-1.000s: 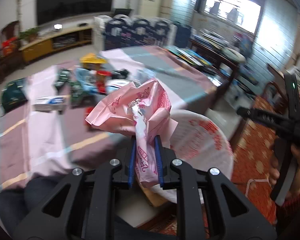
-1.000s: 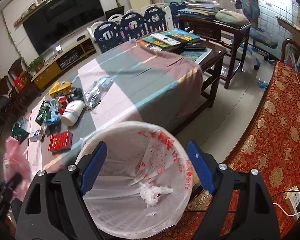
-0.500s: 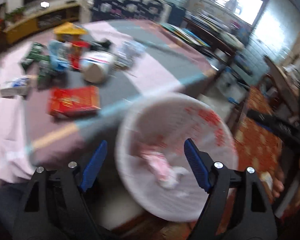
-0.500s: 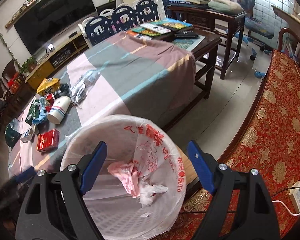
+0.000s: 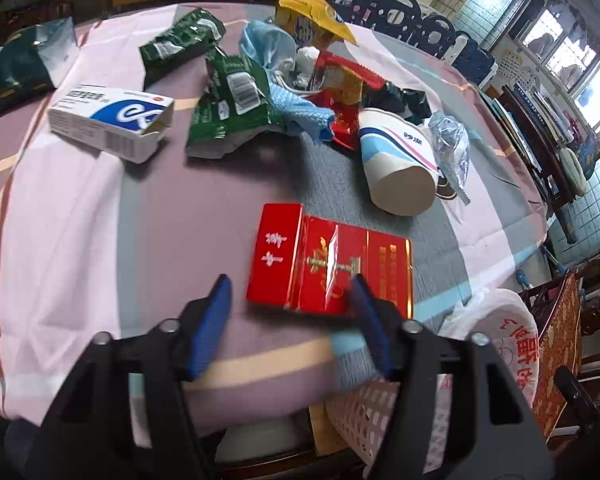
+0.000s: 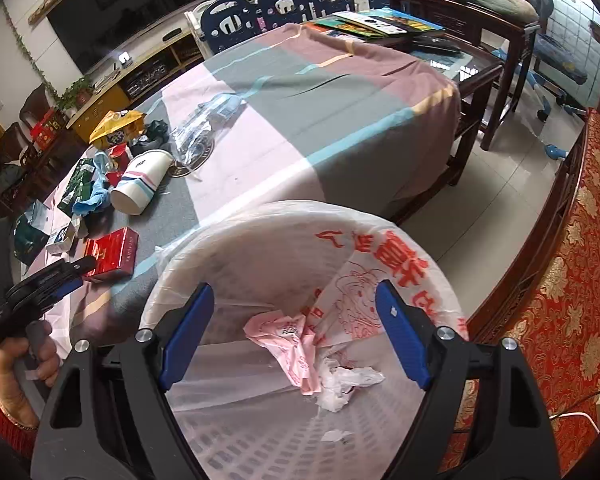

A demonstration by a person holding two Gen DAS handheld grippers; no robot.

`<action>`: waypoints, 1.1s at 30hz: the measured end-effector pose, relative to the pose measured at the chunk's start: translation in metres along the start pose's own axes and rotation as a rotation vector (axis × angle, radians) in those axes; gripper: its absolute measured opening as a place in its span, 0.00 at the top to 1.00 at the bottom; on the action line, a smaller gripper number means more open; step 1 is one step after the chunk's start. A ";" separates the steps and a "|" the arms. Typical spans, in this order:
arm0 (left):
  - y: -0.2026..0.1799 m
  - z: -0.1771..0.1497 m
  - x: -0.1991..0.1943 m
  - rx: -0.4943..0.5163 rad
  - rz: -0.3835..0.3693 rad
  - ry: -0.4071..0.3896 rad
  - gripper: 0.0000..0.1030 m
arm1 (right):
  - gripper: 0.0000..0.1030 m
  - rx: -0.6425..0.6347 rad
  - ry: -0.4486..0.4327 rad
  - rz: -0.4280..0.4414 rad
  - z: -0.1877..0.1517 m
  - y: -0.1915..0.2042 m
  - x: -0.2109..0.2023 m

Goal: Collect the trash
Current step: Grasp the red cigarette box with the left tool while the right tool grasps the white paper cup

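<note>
- The left tongs (image 5: 288, 292) are spread and carry nothing; a second ago they were pinching a crumpled pink plastic bag, and half a second ago they had just opened over the bin.
- That pink bag (image 6: 288, 332) now lies inside the lined trash basket (image 6: 400, 248), on top of a wad of white tissue (image 6: 340, 384), so one piece of trash is dealt with.
- The right tongs (image 6: 296, 328) hang spread over the basket's mouth, holding nothing, much as they did a second ago.
- The left tongs have swung from the basket back over the desk (image 5: 60, 208) and now point at the red cigarette pack (image 5: 332, 264), which lies flat just ahead of them; the right-hand fingertip overlaps its near edge in view, though I cannot tell whether it touches.
- My guess is that the pack is the next pick. It lies flat, so the tongs would need to close across its narrow sides.
- Beyond it lie a tipped paper cup (image 5: 396, 168), a clear wrapper (image 5: 448, 144), a white-and-blue box (image 5: 108, 120), green packets (image 5: 228, 108) and a yellow bag (image 5: 312, 16).
- Most of the trash remains on the desk, so the task seems to be at an early stage.
</note>
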State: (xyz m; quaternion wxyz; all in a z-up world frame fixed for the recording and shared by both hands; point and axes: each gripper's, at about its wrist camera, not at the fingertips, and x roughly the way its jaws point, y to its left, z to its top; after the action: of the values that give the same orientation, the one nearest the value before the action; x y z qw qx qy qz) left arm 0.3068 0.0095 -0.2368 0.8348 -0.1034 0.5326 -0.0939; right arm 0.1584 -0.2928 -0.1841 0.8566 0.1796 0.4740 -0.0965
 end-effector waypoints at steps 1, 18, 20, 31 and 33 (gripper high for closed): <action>0.002 0.001 0.003 -0.005 -0.028 -0.012 0.57 | 0.21 -0.004 0.001 0.004 0.001 0.004 0.002; 0.052 -0.023 -0.086 -0.060 0.157 -0.288 0.76 | 0.12 -0.185 0.000 0.134 0.064 0.156 0.086; 0.061 -0.025 -0.099 -0.077 0.156 -0.314 0.76 | 0.12 -0.204 0.012 0.133 0.072 0.180 0.104; 0.095 -0.046 -0.132 -0.122 0.190 -0.359 0.76 | 0.37 -0.308 0.015 0.026 0.072 0.217 0.147; 0.098 -0.048 -0.132 -0.133 0.189 -0.355 0.76 | 0.38 -0.293 0.014 0.048 0.068 0.211 0.140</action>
State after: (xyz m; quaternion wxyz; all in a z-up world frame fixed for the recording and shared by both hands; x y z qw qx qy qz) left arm 0.2132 0.1354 -0.1683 0.9119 -0.1229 0.3896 0.0398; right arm 0.3565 -0.1260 -0.2246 0.8722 0.0650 0.4847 -0.0044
